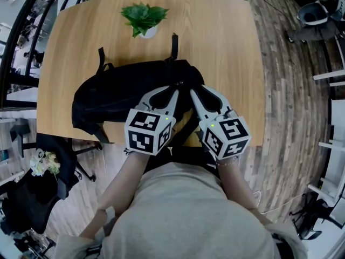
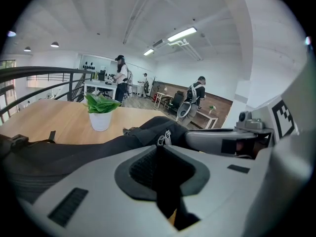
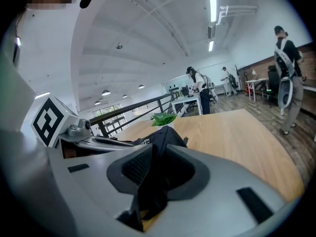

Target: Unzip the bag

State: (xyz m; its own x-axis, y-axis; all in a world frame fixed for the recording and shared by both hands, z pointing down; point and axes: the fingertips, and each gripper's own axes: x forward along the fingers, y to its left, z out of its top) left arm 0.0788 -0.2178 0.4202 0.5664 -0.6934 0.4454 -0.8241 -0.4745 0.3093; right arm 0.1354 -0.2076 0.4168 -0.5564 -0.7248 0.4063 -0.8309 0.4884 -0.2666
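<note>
A black backpack (image 1: 124,93) lies flat on the wooden table (image 1: 221,47), straps toward the far side. Both grippers meet at its near right end. My left gripper (image 1: 175,89) is shut on a thin fold of black bag fabric (image 2: 159,181); two metal zipper pulls (image 2: 165,138) stand just past its tips. My right gripper (image 1: 192,91) sits close beside it, jaws pressed on a thicker bunch of the bag's black fabric (image 3: 153,181). In the right gripper view the bag (image 3: 165,135) rises just beyond the jaw tips.
A potted green plant (image 1: 143,19) stands at the table's far side behind the bag. Chairs sit on the floor at left (image 1: 32,198) and far right (image 1: 318,15). The near table edge runs just under both grippers. People stand at distant desks.
</note>
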